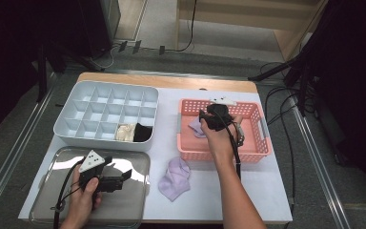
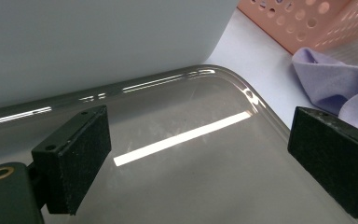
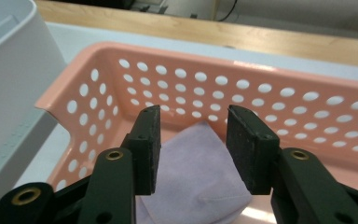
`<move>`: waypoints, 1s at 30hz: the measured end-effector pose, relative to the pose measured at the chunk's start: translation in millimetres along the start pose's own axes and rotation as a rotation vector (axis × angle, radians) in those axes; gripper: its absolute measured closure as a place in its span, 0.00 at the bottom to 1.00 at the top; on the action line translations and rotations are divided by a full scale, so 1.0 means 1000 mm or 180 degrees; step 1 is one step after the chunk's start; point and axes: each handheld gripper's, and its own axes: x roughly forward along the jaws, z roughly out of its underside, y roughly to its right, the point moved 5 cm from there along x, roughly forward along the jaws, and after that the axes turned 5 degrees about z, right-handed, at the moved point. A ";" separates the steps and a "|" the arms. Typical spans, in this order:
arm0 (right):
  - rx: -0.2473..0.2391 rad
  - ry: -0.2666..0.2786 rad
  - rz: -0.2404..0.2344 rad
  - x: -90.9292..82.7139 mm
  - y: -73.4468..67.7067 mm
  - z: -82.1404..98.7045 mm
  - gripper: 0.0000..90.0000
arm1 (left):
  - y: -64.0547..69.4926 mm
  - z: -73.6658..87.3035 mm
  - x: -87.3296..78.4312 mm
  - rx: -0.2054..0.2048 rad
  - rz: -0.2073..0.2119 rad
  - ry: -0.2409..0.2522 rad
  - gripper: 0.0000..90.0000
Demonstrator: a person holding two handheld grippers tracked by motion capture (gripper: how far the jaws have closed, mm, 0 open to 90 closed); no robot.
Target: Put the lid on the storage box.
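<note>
My right gripper [image 1: 210,119] reaches into the pink perforated basket [image 1: 255,143]. In the right gripper view its jaws [image 3: 193,140] stand partly open, just above a folded lilac cloth [image 3: 196,182] lying on the floor of the basket [image 3: 270,93]; the pads touch nothing. That cloth [image 1: 195,128] lies in the basket's left part. A second lilac cloth [image 1: 175,179] lies crumpled on the white table in front of the basket. My left gripper [image 1: 123,177] hovers open over the metal tray [image 1: 133,200], its wide jaws [image 2: 200,144] holding nothing.
A white compartment organiser [image 1: 107,107] stands at the back left, with a cream item [image 1: 125,132] and a black item [image 1: 143,133] in its front cells. Its wall [image 2: 98,42] rises just behind the tray [image 2: 177,186]. The lilac cloth [image 2: 335,86] and the basket [image 2: 317,18] lie to the right.
</note>
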 end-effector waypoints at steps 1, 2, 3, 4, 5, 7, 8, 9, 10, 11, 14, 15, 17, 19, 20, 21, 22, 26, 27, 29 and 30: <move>0.0014 -0.0007 0.0005 0.002 0.000 0.001 0.63 | 0.000 0.000 0.000 0.0000 0.0000 -0.0002 0.08; 0.0040 -0.0044 0.0009 0.006 0.000 0.003 0.63 | 0.000 0.000 0.000 -0.0004 0.0001 -0.0001 0.08; 0.0034 -0.0088 0.0021 0.008 0.000 0.005 0.63 | 0.000 0.000 0.000 -0.0005 0.0002 -0.0004 0.08; 0.0005 -0.0135 0.0061 0.011 -0.001 0.007 0.63 | 0.000 0.000 0.000 -0.0004 0.0003 -0.0005 0.08; -0.0018 -0.0175 0.0076 0.013 -0.001 0.009 0.63 | 0.000 0.000 0.000 -0.0002 0.0003 -0.0003 0.08; 0.0050 -0.0215 0.0030 0.015 -0.002 0.011 0.63 | 0.000 0.000 0.000 0.0006 0.0005 -0.0009 0.08; 0.0116 -0.0232 -0.0032 0.016 -0.002 0.011 0.63 | 0.000 0.000 0.000 0.0009 -0.0001 -0.0012 0.08; 0.0188 -0.0267 -0.0084 0.018 -0.003 0.013 0.63 | 0.000 0.000 0.000 0.0009 -0.0003 -0.0014 0.08; 0.0264 -0.0322 -0.0118 0.019 -0.003 0.014 0.62 | 0.000 0.000 0.000 0.0005 0.0002 -0.0011 0.08; 0.0306 -0.0351 -0.0106 0.021 -0.003 0.015 0.62 | 0.000 0.000 0.000 0.0002 0.0005 -0.0009 0.08; 0.0405 -0.0440 -0.0072 0.023 0.000 0.016 0.62 | 0.000 0.000 0.000 -0.0007 0.0011 -0.0013 0.08; 0.0417 -0.0452 -0.0068 0.024 0.000 0.017 0.61 | 0.000 0.000 0.000 -0.0006 0.0010 -0.0014 0.08; 0.0346 -0.0451 -0.0049 0.026 0.000 0.018 0.59 | 0.000 0.000 0.001 -0.0001 0.0003 -0.0012 0.08; 0.0243 -0.0487 0.0005 0.029 0.000 0.021 0.57 | 0.000 0.000 0.001 -0.0005 0.0007 -0.0012 0.08; 0.0236 -0.0506 0.0013 0.030 -0.001 0.022 0.55 | 0.000 0.000 0.000 -0.0005 0.0006 -0.0015 0.08; 0.0229 -0.0520 0.0019 0.032 -0.002 0.024 0.54 | 0.000 0.000 0.000 -0.0009 0.0012 -0.0015 0.08; 0.0226 -0.0548 0.0025 0.033 -0.002 0.025 0.53 | 0.000 0.000 0.000 -0.0007 0.0013 -0.0024 0.08; 0.0248 -0.0623 0.0027 0.037 -0.003 0.029 0.50 | 0.000 0.000 0.000 -0.0008 0.0012 -0.0024 0.08; 0.0256 -0.0631 0.0034 0.038 -0.002 0.029 0.50 | 0.000 0.000 0.000 -0.0011 0.0017 -0.0023 0.08; 0.0290 -0.0670 0.0023 0.039 -0.002 0.030 0.50 | -0.001 0.000 0.000 -0.0012 0.0016 -0.0021 0.08; 0.0319 -0.0722 0.0015 0.040 -0.003 0.032 0.51 | -0.001 0.000 0.000 -0.0013 0.0018 -0.0021 0.08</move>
